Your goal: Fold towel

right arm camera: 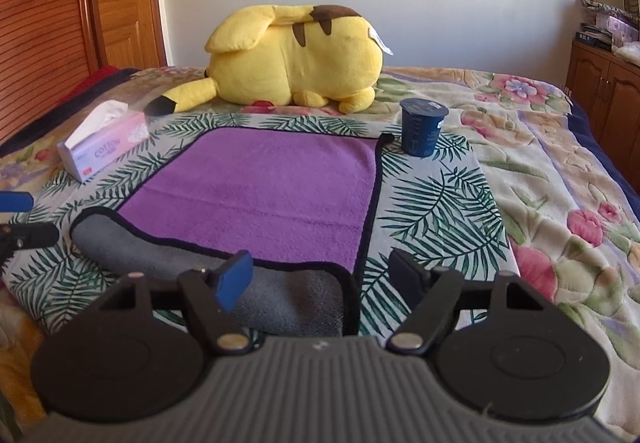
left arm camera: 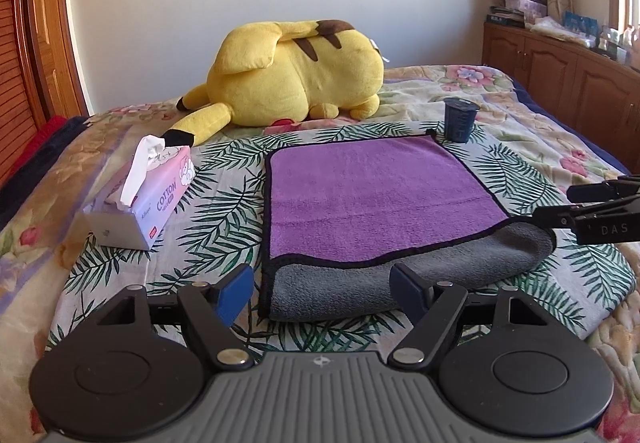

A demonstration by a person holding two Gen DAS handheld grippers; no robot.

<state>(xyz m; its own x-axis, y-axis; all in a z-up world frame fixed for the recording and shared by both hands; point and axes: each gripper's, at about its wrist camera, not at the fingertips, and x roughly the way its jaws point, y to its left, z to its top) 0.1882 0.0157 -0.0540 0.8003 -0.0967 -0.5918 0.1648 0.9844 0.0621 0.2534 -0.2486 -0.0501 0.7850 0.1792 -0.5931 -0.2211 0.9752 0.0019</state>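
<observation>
A purple towel (left arm camera: 372, 195) with a black hem lies flat on the bed. Its near edge is turned over and shows its grey underside (left arm camera: 400, 283). It also shows in the right wrist view (right arm camera: 264, 195), grey flap (right arm camera: 280, 295) in front. My left gripper (left arm camera: 322, 289) is open and empty, its fingers astride the towel's near left corner. My right gripper (right arm camera: 322, 279) is open and empty over the towel's near right corner; it also shows at the right edge of the left wrist view (left arm camera: 560, 207).
A yellow plush toy (left arm camera: 296, 79) lies beyond the towel. A pink tissue box (left arm camera: 140, 199) sits to the left. A dark blue cup (left arm camera: 460, 121) stands at the towel's far right corner. A wooden cabinet (left arm camera: 560, 83) runs along the right wall.
</observation>
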